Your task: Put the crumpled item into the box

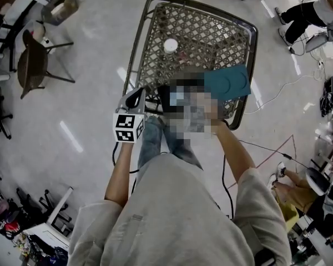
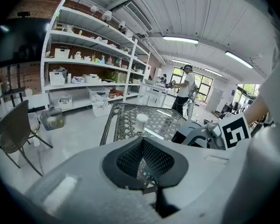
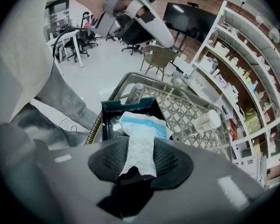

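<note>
The crumpled item (image 3: 142, 146), a white and pale blue wad, is pinched between the pads of my right gripper (image 3: 141, 148). It hangs just above the open dark box (image 3: 129, 105) at the near edge of the lattice table (image 1: 211, 32). In the head view a mosaic patch covers the right gripper and most of the box. The teal lid (image 1: 228, 82) shows beside that patch. My left gripper (image 1: 134, 100) is held off the table's near left edge. Its jaws (image 2: 142, 141) meet at the tips with nothing between them.
A white ribbed jar (image 1: 170, 45) stands near the middle of the table. A chair (image 1: 33, 62) is out on the floor to the left. Shelving (image 2: 88, 69) lines the wall. Cables (image 1: 255, 146) run over the floor on the right, near other people.
</note>
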`<control>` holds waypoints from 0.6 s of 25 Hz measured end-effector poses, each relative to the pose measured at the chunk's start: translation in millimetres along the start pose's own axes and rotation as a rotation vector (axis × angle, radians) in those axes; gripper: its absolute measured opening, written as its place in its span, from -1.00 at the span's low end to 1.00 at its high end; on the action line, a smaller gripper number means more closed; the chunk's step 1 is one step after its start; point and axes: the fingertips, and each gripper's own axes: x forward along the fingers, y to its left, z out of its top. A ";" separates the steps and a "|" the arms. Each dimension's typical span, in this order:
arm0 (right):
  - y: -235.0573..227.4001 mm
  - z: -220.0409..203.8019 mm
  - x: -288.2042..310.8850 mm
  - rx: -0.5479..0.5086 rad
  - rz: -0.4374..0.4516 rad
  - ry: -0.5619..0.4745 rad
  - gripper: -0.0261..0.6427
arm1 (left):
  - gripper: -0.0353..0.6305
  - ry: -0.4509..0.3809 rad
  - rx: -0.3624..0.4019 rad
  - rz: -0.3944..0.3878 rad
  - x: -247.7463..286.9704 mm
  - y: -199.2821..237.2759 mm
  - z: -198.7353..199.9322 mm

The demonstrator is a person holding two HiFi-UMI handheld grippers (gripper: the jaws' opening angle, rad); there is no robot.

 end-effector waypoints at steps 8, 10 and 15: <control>6.2 -6.3 31.5 -0.021 0.086 0.059 -0.51 | -0.88 0.010 -0.009 0.014 -2.8 10.4 -5.5; 5.5 -9.9 36.9 -0.016 0.089 0.074 -0.51 | -0.88 0.012 -0.012 0.015 -3.4 11.7 -6.3; 7.0 -14.7 42.8 0.000 0.124 0.100 -0.49 | -0.88 0.007 -0.013 0.016 -4.9 16.0 -3.5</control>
